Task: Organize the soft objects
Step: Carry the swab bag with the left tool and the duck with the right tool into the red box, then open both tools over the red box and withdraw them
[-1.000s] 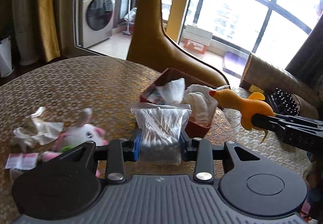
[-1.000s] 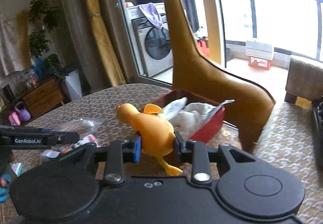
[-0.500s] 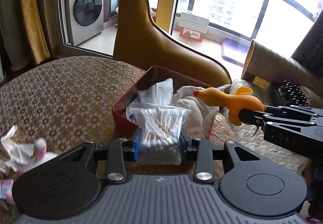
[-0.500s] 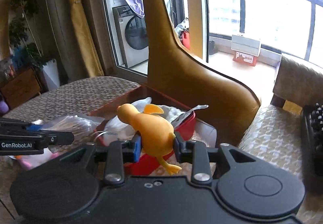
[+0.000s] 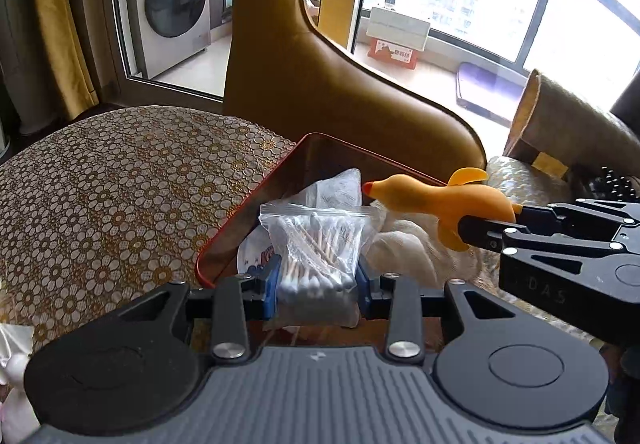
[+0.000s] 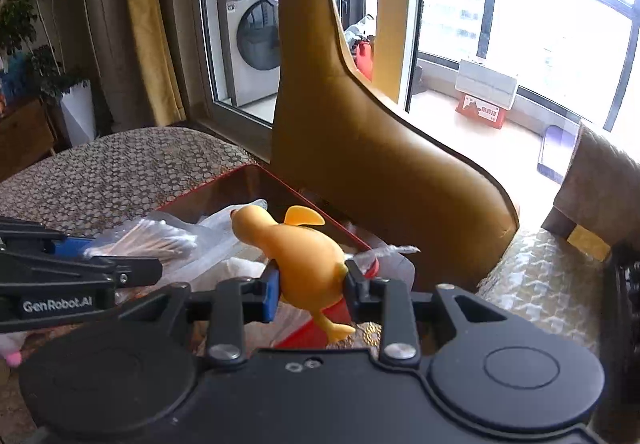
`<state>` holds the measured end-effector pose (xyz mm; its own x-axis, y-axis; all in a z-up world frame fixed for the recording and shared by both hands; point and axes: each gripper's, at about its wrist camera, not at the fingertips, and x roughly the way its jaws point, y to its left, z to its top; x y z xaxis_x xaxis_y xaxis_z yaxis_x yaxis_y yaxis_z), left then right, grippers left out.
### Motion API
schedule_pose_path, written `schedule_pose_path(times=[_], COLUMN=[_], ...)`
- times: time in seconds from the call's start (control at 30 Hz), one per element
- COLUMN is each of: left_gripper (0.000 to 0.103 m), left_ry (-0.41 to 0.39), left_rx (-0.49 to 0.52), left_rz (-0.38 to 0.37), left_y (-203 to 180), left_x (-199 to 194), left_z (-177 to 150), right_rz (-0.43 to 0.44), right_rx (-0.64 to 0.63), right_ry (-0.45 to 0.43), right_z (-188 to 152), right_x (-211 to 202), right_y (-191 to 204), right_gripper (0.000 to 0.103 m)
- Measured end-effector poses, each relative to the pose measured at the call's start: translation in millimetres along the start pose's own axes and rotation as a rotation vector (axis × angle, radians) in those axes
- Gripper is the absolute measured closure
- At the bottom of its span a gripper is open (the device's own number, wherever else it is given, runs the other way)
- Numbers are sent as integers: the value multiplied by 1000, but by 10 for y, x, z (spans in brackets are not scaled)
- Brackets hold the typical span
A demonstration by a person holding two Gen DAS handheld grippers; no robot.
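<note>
Over the red box you have both loads at once — your left tool is clamped on the bag of cotton swabs, your right tool on the yellow rubber duck, each pinched narrow between the pads. Neither is in the box yet; both hang just above its near end, where white cloths and plastic packets already fill much of it.

Watch the crowding. The two tools sit close side by side, so a release with both hands together could knock one against the other, or push the duck off toward the box's right rim and out onto the surface.

The bag is slick and gripped low, near the swab tips; it may tip as you let go and slide over the pile rather than settle.

The duck is squeezed at its belly — it will likely spring back and bounce when freed, so lower it first.
</note>
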<state>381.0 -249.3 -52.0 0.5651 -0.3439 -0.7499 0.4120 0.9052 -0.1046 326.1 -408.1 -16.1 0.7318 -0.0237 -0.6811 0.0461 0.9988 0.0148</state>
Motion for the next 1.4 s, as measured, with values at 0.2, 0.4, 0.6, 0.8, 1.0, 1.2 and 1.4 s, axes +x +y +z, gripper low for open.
schedule_pose_path(times=[0.2, 0.4, 0.6, 0.8, 1.0, 1.2, 1.4], left_gripper=[67, 67, 67, 67, 66, 47, 41], left_ry=[25, 40, 66, 105, 118, 107, 89], left_rx=[-3, 8, 11, 16, 27, 21, 7], left_rz=[14, 18, 4, 5, 9, 28, 32], left_y=[25, -4, 0, 8, -22, -37, 43], left_x=[225, 367, 497, 641, 670, 580, 458], left_z=[58, 117, 166, 138, 117, 92, 69], right_rz=[-20, -31, -40, -39, -31, -23, -17], right_rx=[-37, -54, -71, -110, -125, -119, -100], right_ry=[36, 59, 66, 66, 65, 57, 47], right_z=[49, 66, 45, 5, -13, -17, -15], right_x=[268, 439, 526, 539, 512, 456, 366], right_y=[67, 83, 69, 103, 109, 107, 81], right_gripper=[72, 71, 68, 63, 58, 54, 47])
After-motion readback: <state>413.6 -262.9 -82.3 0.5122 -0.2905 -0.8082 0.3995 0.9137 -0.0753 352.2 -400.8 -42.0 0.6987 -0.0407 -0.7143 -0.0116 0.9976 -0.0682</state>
